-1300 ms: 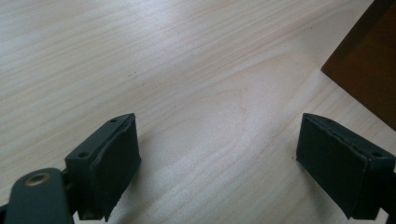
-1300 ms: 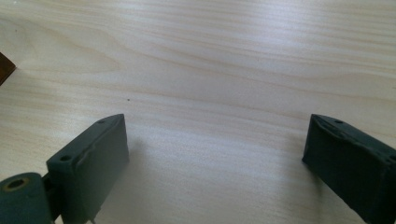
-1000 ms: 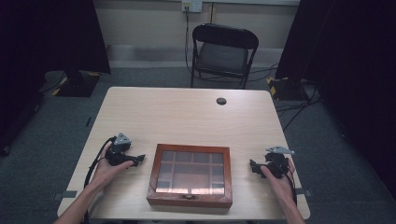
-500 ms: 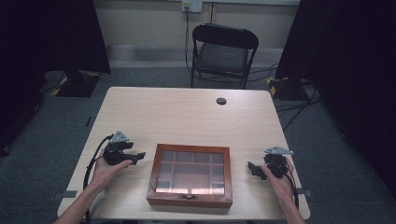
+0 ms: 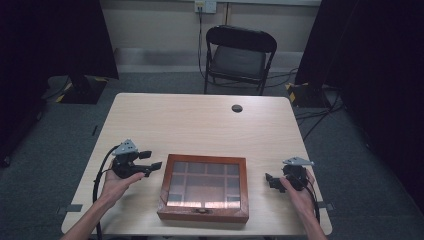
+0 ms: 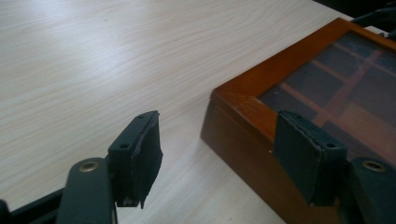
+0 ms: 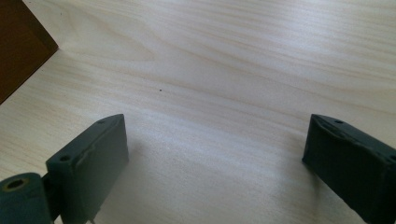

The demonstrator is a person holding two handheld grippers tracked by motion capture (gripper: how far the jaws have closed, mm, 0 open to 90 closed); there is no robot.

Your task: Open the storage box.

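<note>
A wooden box [image 5: 204, 188] with a glass lid lies flat at the near middle of the table [image 5: 200, 120], its lid down and a grid of wooden dividers showing through the pane. A small metal catch sits at the middle of its near side.

The left gripper [image 5: 150, 160] hangs just left of the box, near its far left corner, held in the person's left hand [image 5: 118, 181]. Its jaws stand wide apart with nothing between them; in the left gripper view [image 6: 219, 165] that corner of the box lies ahead, with one jaw over the lid's edge and the other over bare tabletop.

The right gripper [image 5: 270, 181] rests to the right of the box, apart from it, in the right hand [image 5: 298, 192]. Its jaws are also spread and empty, and the right gripper view [image 7: 215, 163] looks across plain wood with a corner of the box at the far left.

A small dark round disc [image 5: 237, 108] sits on the far side of the table, well apart from the box. Beyond the table stands a black folding chair [image 5: 239, 55], and cables trail over the grey floor at the right.
</note>
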